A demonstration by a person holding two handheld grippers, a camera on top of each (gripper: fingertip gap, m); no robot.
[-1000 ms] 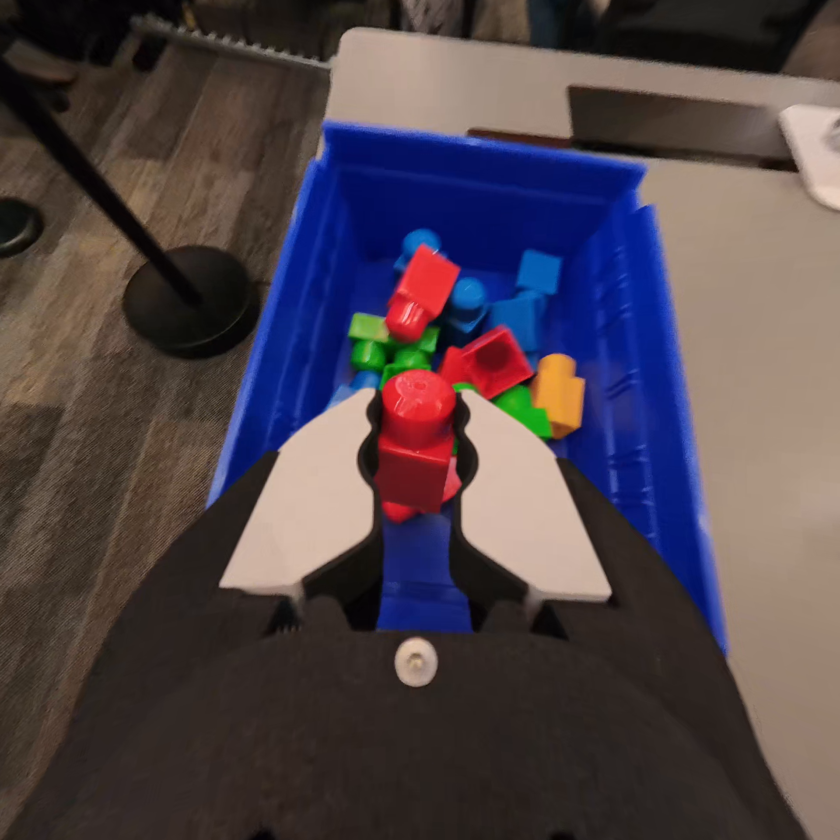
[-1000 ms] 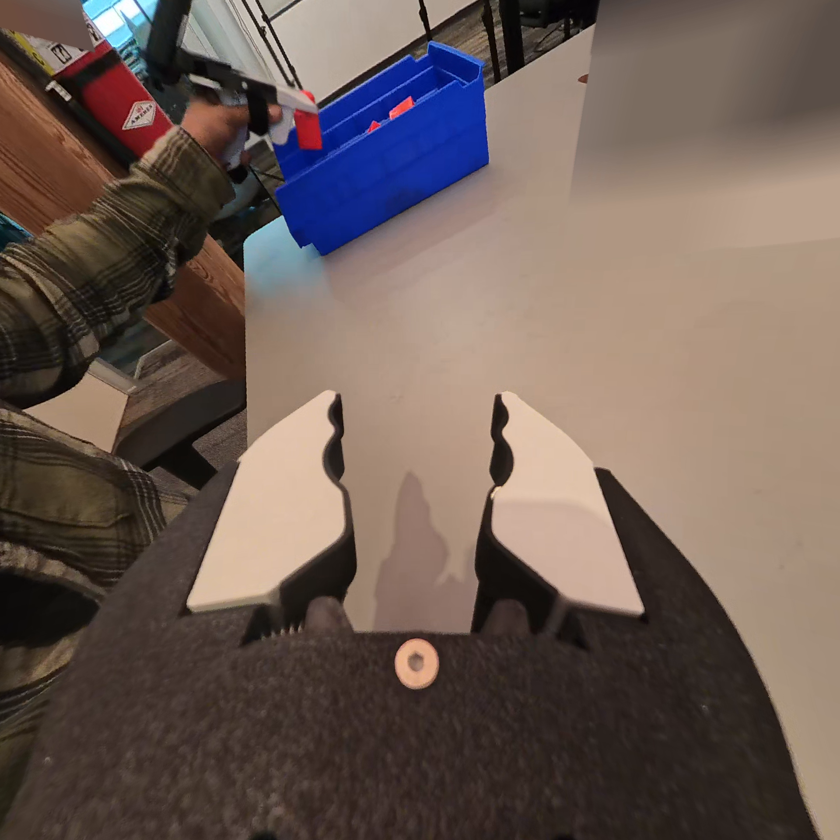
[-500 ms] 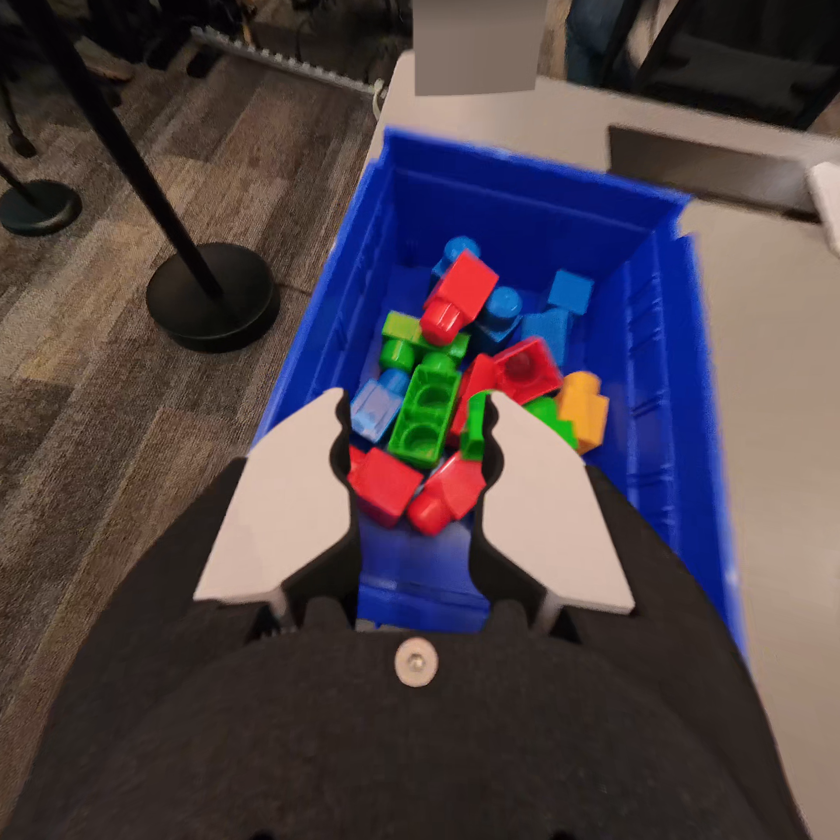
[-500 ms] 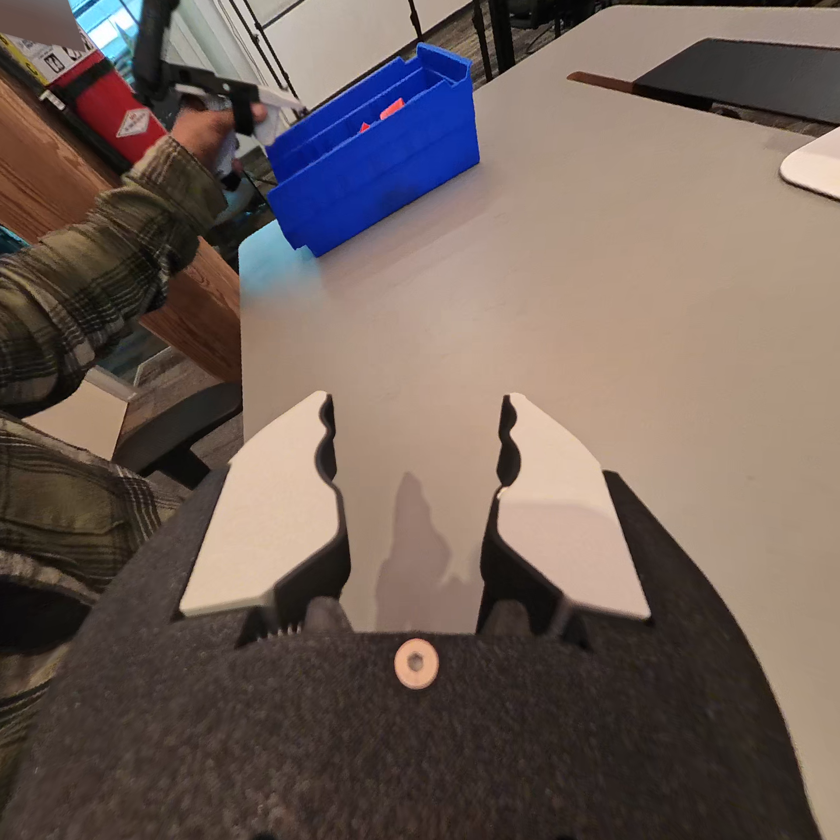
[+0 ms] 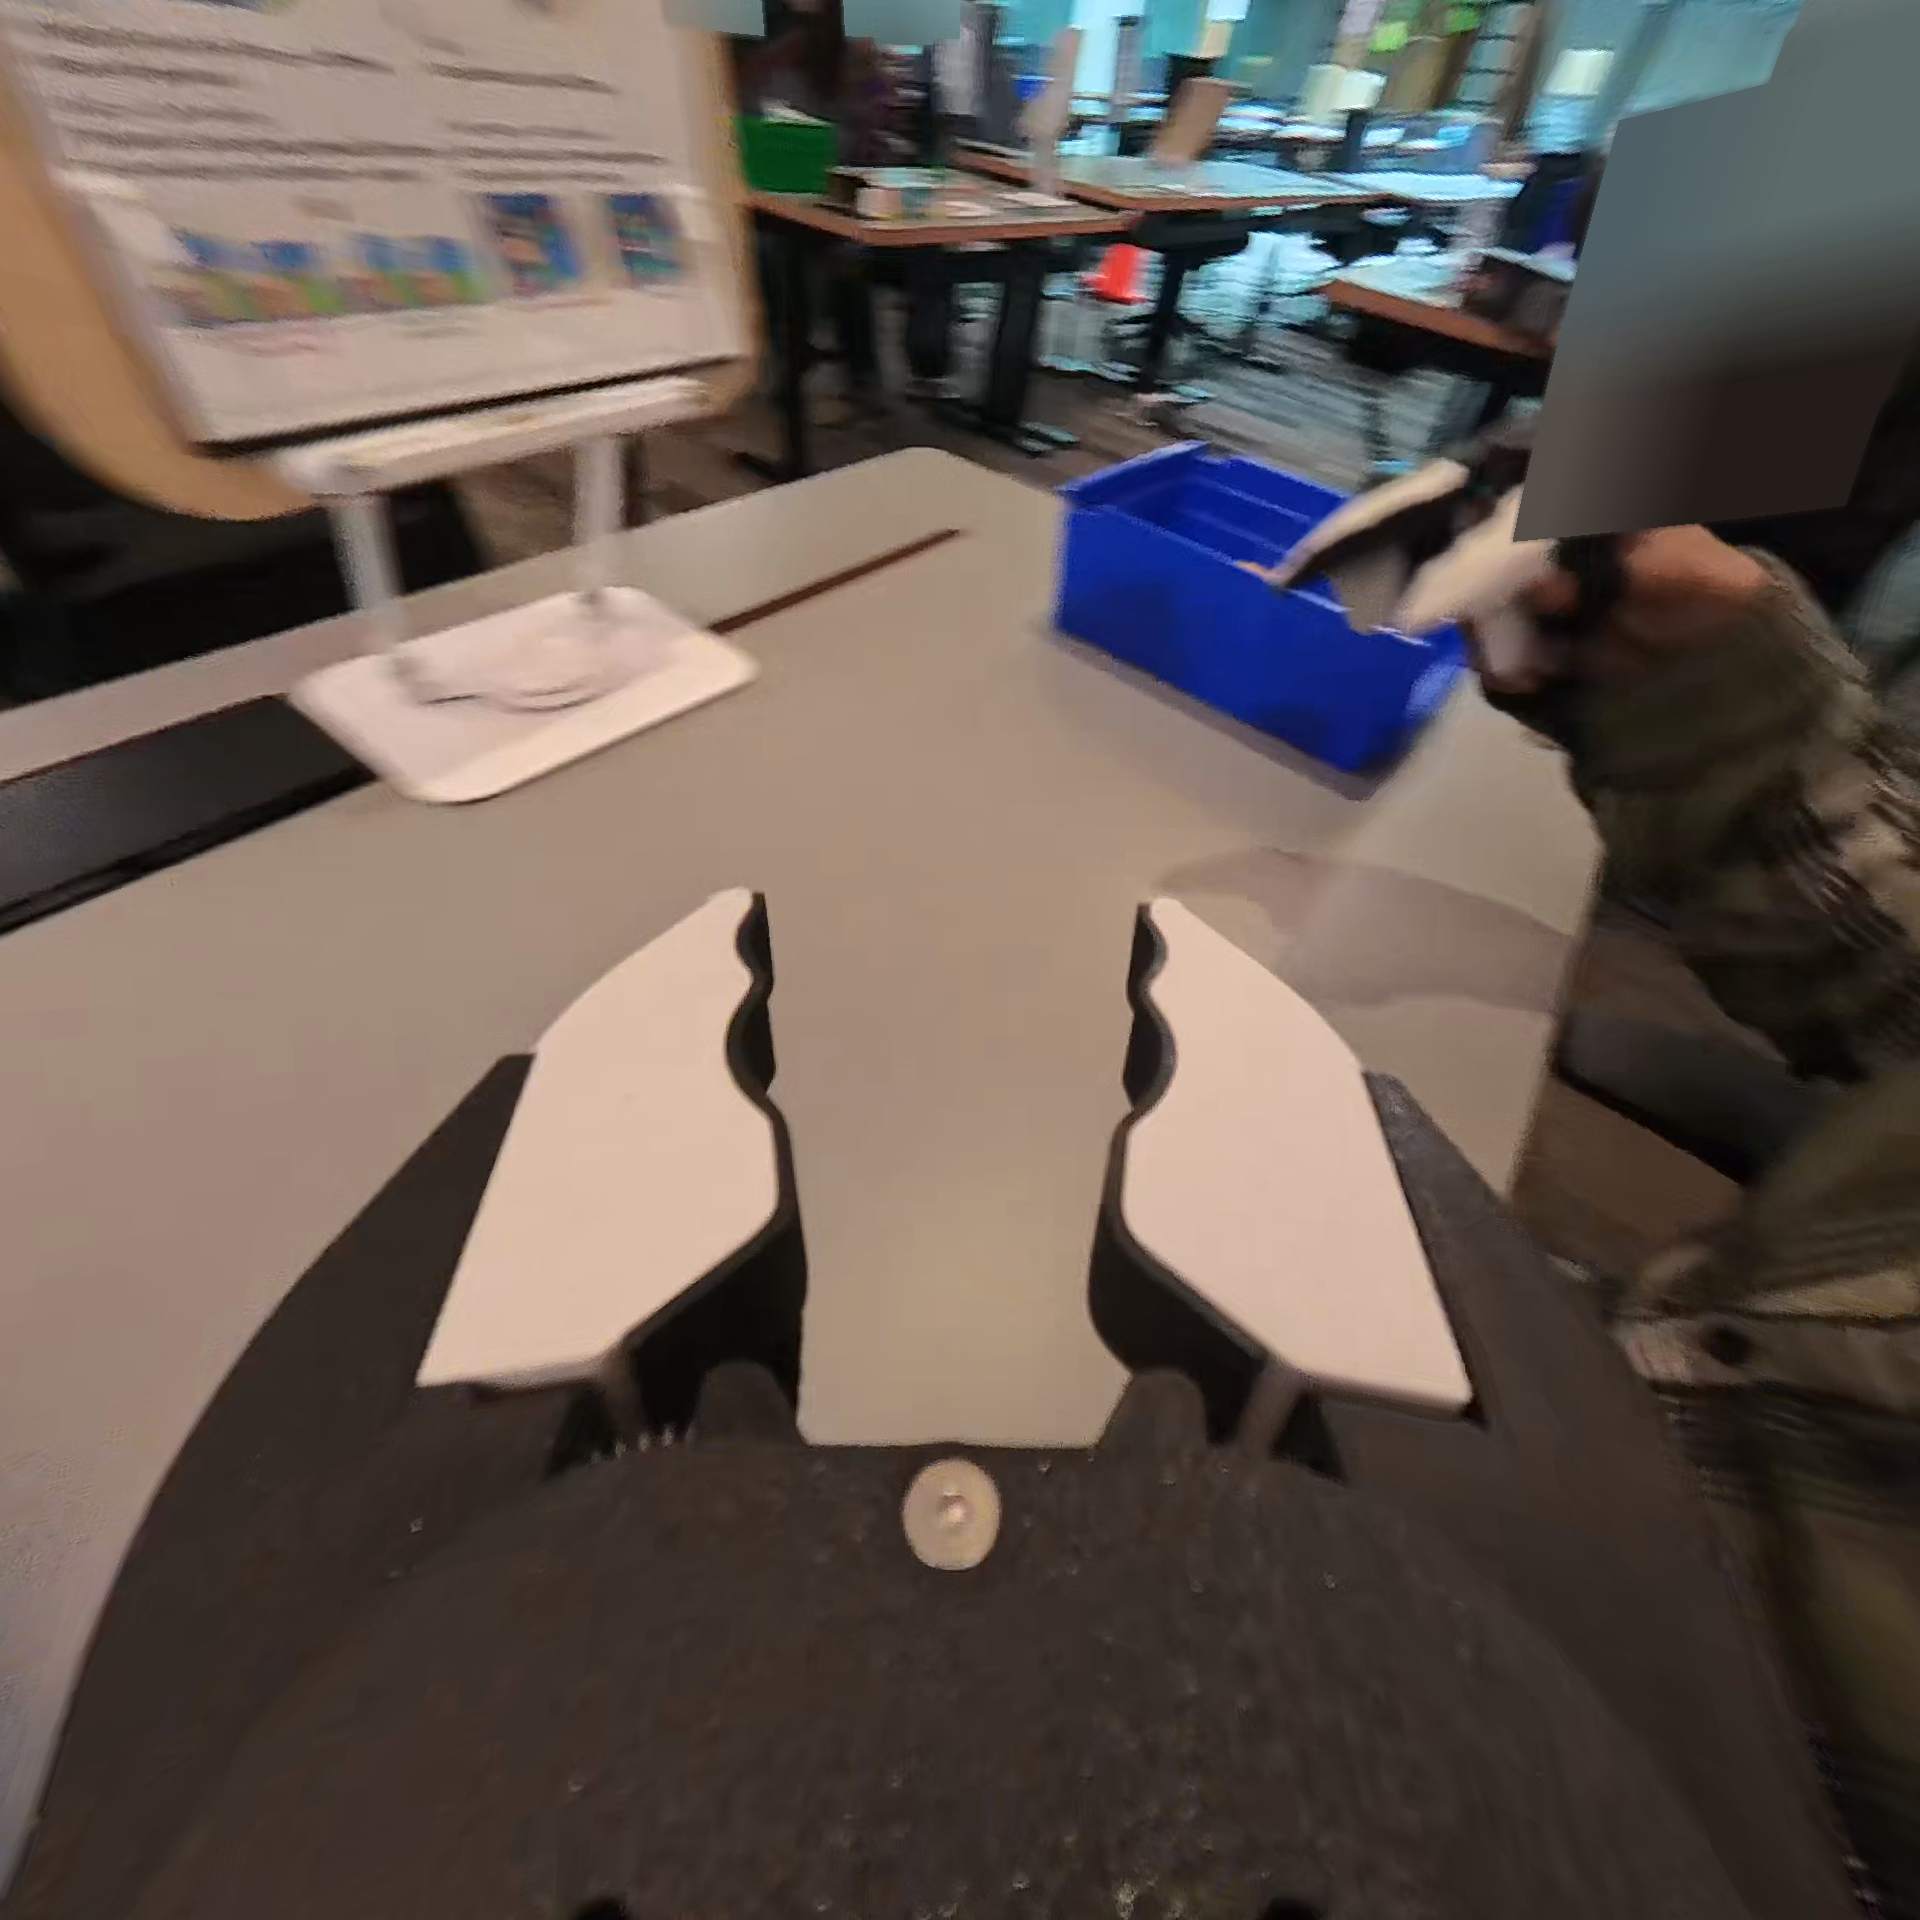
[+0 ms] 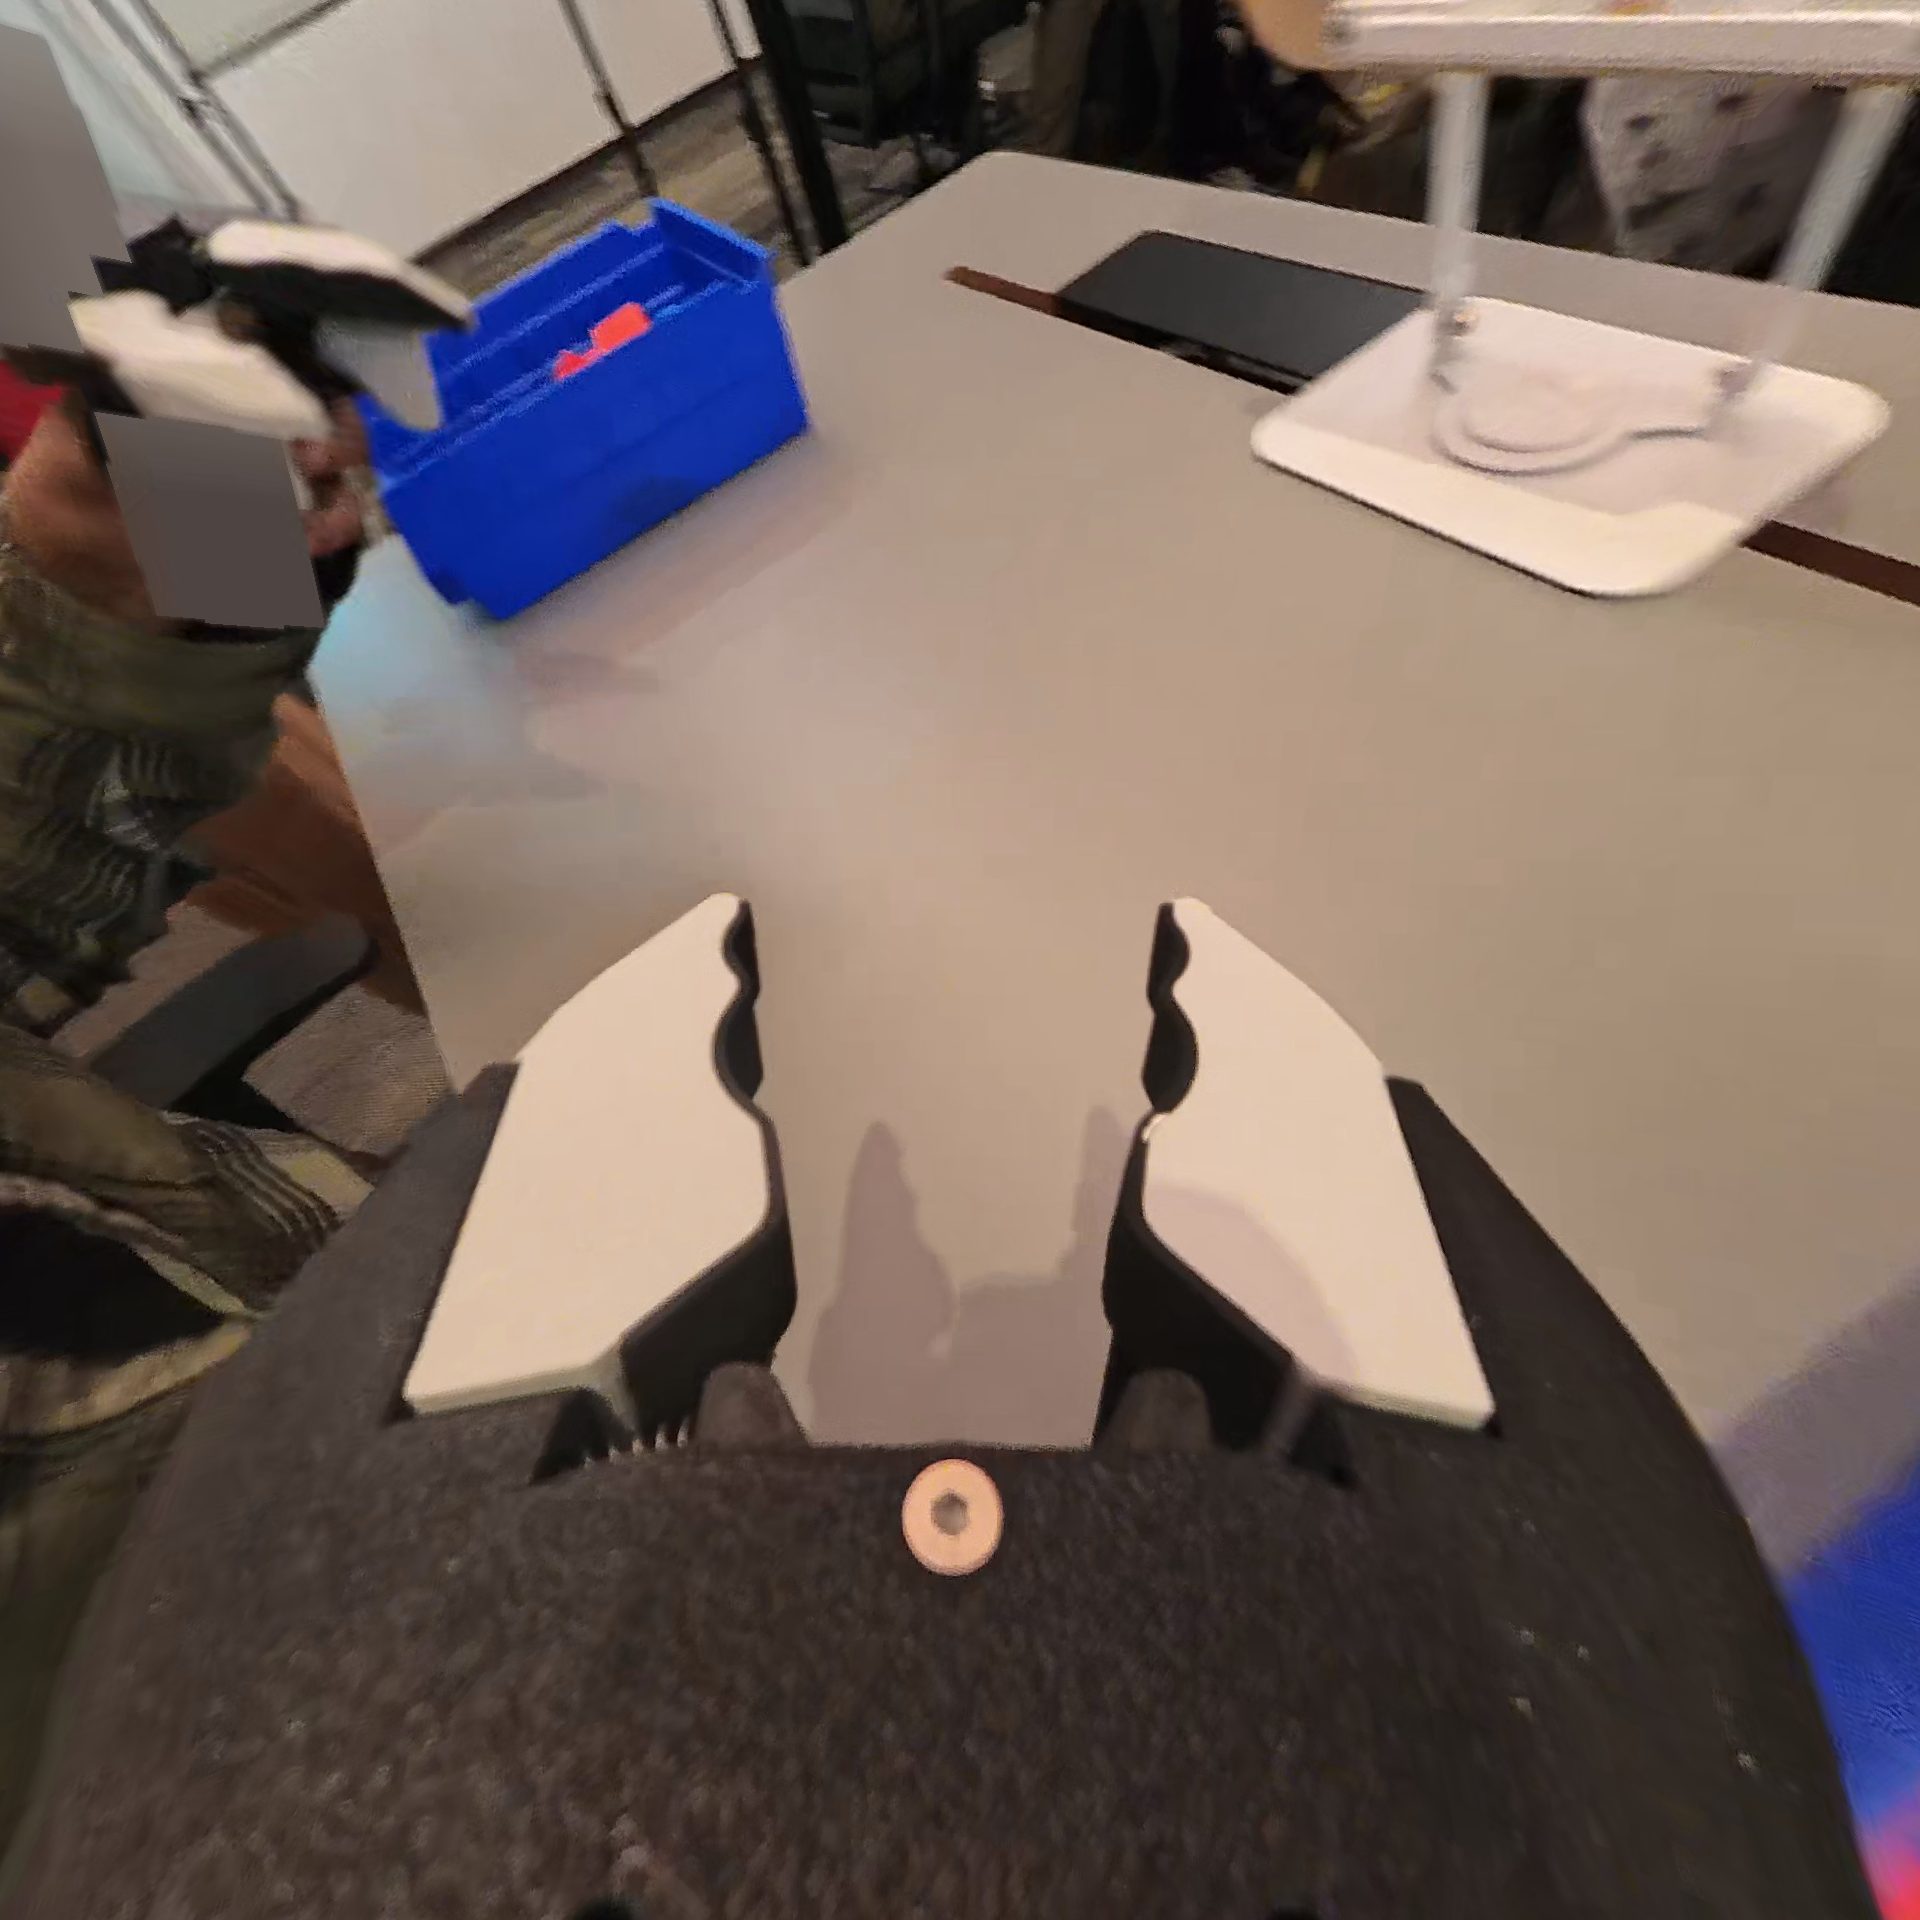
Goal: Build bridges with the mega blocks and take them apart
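A: Where are the blocks?
B: In the blue bin (image 6: 623, 488), at the far corner of the table (image 6: 1039, 675). I can see 1 red block (image 6: 603, 343) poking up inside. No bridge is on the table.
A: What are the grippers doing?
B: The left gripper (image 5: 951, 914) is wide open and holds nothing. The right gripper (image 6: 951, 914) is the same. Both hang over bare table.
A: So which step is it?
B: I think no bridge is begun yet. Next, 1 gripper must reach into the bin and pinch a block.
A: Any trouble?
B: Lots of room in the middle. The bin sits close to the table edge, so don't shove it. Keep off the white stand (image 6: 1558, 488) too
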